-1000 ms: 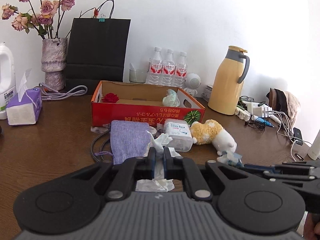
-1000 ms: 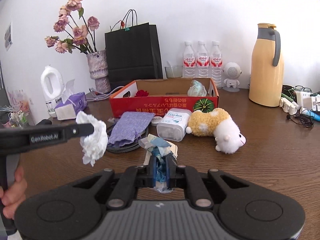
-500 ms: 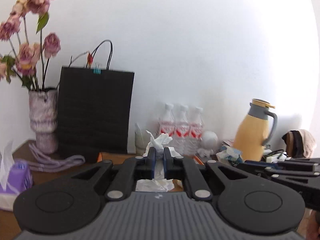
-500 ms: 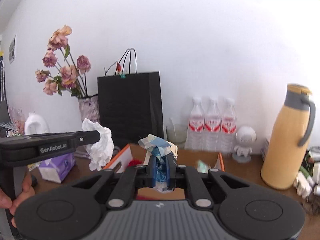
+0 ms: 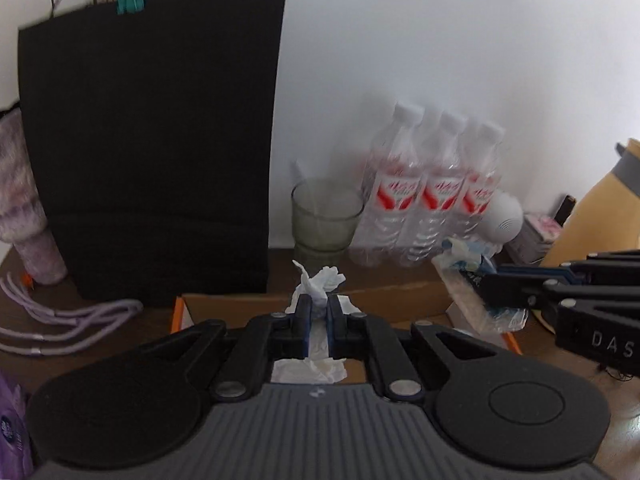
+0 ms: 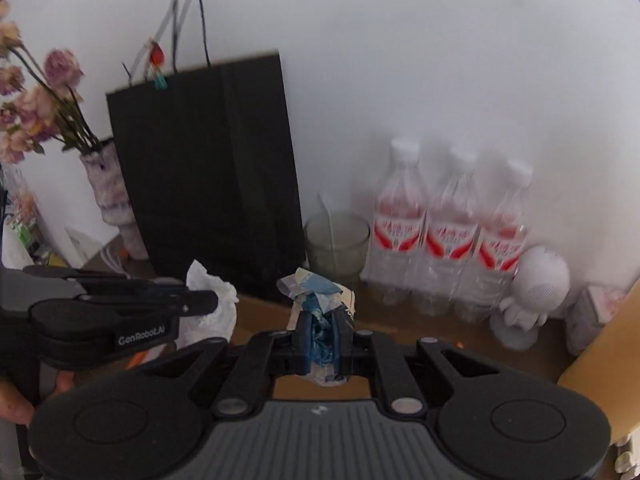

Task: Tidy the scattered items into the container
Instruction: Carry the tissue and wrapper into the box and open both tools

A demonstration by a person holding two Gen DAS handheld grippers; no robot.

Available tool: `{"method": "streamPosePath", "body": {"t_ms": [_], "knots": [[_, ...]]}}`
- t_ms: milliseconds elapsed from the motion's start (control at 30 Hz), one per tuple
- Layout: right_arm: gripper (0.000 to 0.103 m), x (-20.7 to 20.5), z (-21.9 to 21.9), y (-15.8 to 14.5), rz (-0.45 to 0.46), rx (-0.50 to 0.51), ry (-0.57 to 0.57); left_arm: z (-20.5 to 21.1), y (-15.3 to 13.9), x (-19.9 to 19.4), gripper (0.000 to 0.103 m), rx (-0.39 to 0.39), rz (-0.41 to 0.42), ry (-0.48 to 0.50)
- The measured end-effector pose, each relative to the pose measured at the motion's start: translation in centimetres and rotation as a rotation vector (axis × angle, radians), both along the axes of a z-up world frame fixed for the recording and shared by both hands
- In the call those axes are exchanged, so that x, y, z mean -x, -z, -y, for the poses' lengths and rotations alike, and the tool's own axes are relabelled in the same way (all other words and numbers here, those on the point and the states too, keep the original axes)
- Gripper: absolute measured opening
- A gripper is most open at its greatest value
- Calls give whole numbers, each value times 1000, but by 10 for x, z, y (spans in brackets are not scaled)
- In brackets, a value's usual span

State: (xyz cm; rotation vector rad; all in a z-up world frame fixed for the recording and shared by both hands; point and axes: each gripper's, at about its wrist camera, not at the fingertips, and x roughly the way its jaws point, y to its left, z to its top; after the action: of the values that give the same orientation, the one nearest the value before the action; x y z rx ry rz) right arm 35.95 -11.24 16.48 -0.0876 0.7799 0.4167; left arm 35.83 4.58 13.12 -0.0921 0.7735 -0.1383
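Note:
My left gripper (image 5: 317, 307) is shut on a crumpled white tissue (image 5: 320, 283) and holds it over the open cardboard box (image 5: 256, 303), of which only the brown back wall and orange corner show. My right gripper (image 6: 322, 322) is shut on a crumpled blue and white wrapper (image 6: 320, 292), also over the box (image 6: 260, 320). Each gripper shows in the other's view: the right one with its wrapper (image 5: 472, 280) at the right, the left one with its tissue (image 6: 210, 300) at the left.
Behind the box stand a black paper bag (image 5: 152, 140), a glass (image 5: 326, 216), three water bottles (image 5: 432, 192), a white robot figure (image 6: 532, 296) and a yellow jug (image 5: 600, 208). A vase of dried roses (image 6: 108, 192) and a lilac cord (image 5: 68, 320) lie left.
Both grippers rose from the table with the tissue and the wrapper and moved forward toward the back wall, over the box. The bag, glass and bottles now look much closer.

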Motion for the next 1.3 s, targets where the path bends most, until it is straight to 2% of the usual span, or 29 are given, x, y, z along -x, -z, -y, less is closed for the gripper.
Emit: {"method": "streamPosePath", "body": {"t_ms": [67,133,300,367,433,500,533,600,633,667,700,800,933,967,1033,1100,1200,1300], "knots": [[9,-33,-7,31,-133,31,2,-2,25,-27,8,24,-100,-17],[9,-59,-10,59,-238,78,12,-1,47,-45,8,14,-171,-11],[10,-97,-14,106,-452,97,25,8,92,-66,9,-78,-266,-6],[11,-101,-17,122,-486,130,35,6,99,-66,11,-77,-258,-6],[17,-103,-19,134,-516,137,47,6,100,-66,11,-76,-261,-9],[19,-102,-21,133,-512,136,46,7,95,-69,12,-81,-274,-12],[26,-101,-21,131,-519,132,49,6,91,-68,12,-72,-281,-23],[40,-95,-20,117,-506,119,57,3,79,-65,14,-48,-286,-28],[52,-91,-17,108,-494,102,62,0,72,-63,17,-47,-280,-36],[58,-87,-15,98,-483,91,66,-2,63,-59,24,-49,-276,-49],[59,-82,-12,87,-469,87,68,-4,55,-55,37,-56,-275,-62],[59,-63,-5,56,-435,85,84,-11,31,-39,48,-72,-272,-108],[70,-40,6,22,-397,89,100,-16,7,-9,68,-66,-250,-158],[72,-35,11,16,-389,91,104,-16,2,0,73,-69,-241,-175],[72,-24,15,8,-377,95,109,-15,-6,16,76,-74,-232,-189],[77,-11,22,1,-349,91,114,-16,-15,34,85,-67,-205,-204],[81,23,29,-2,-237,75,123,-15,-22,64,92,-69,-120,-211],[84,71,32,3,-25,-2,101,-11,-21,105,97,-80,55,-224]]}}
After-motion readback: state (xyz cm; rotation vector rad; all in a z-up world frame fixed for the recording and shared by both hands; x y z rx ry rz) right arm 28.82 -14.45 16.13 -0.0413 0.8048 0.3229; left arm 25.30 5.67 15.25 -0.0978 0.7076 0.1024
